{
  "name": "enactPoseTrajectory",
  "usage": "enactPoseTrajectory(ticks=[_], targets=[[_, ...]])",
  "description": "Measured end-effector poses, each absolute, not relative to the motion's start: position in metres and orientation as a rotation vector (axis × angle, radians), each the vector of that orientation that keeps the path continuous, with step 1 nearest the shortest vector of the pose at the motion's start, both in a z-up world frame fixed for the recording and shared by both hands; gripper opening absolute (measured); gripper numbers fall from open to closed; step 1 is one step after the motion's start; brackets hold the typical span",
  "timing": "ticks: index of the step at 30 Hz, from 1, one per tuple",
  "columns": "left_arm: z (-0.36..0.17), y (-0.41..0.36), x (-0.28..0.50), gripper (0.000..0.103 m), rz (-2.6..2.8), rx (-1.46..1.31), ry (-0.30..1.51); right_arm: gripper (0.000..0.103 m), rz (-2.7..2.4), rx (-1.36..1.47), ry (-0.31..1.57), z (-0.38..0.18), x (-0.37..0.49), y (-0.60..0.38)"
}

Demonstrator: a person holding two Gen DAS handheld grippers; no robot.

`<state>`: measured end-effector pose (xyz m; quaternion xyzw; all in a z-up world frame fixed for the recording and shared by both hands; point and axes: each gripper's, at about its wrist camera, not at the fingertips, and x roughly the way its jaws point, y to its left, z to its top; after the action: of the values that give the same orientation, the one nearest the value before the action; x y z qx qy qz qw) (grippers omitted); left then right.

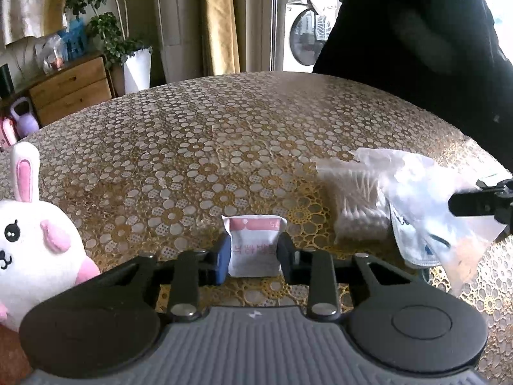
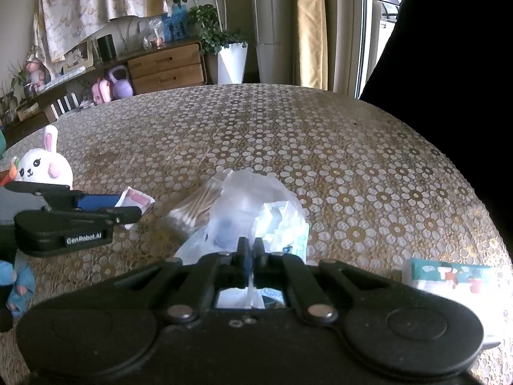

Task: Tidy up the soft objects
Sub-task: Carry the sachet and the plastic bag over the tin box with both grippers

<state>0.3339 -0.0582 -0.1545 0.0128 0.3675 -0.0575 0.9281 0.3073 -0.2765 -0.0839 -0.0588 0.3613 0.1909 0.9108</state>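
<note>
My left gripper (image 1: 255, 250) is shut on a small white and pink packet (image 1: 253, 245), held just above the table; the packet also shows in the right wrist view (image 2: 136, 199). My right gripper (image 2: 250, 250) is shut on the edge of a clear plastic bag (image 2: 253, 205) holding white and blue soft items. The bag also shows in the left wrist view (image 1: 426, 205). A pack of cotton swabs (image 1: 356, 205) lies beside the bag (image 2: 192, 208). A white and pink plush rabbit (image 1: 35, 240) sits at the left (image 2: 43, 163).
The round table (image 2: 352, 166) has a gold floral lace cover. A small teal and white box (image 2: 449, 276) lies at the right near edge. A blue plush (image 2: 19, 285) lies at the left edge. A person in black stands at the right.
</note>
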Motion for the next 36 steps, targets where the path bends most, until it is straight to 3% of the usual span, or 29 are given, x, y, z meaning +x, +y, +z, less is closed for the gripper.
enactPoseTrajectory(ticks=[17,36], targets=[[-0.115,-0.027,0.304,0.029,-0.121,-0.091,0.736,0.001,0.424,-0.090,0.710,-0.055,0.274,-0.273],[-0.031,0.046,0.194,0.029,-0.053,-0.128,0.684,0.001,0.615,-0.033,0.627,0.018,0.182,-0.213]])
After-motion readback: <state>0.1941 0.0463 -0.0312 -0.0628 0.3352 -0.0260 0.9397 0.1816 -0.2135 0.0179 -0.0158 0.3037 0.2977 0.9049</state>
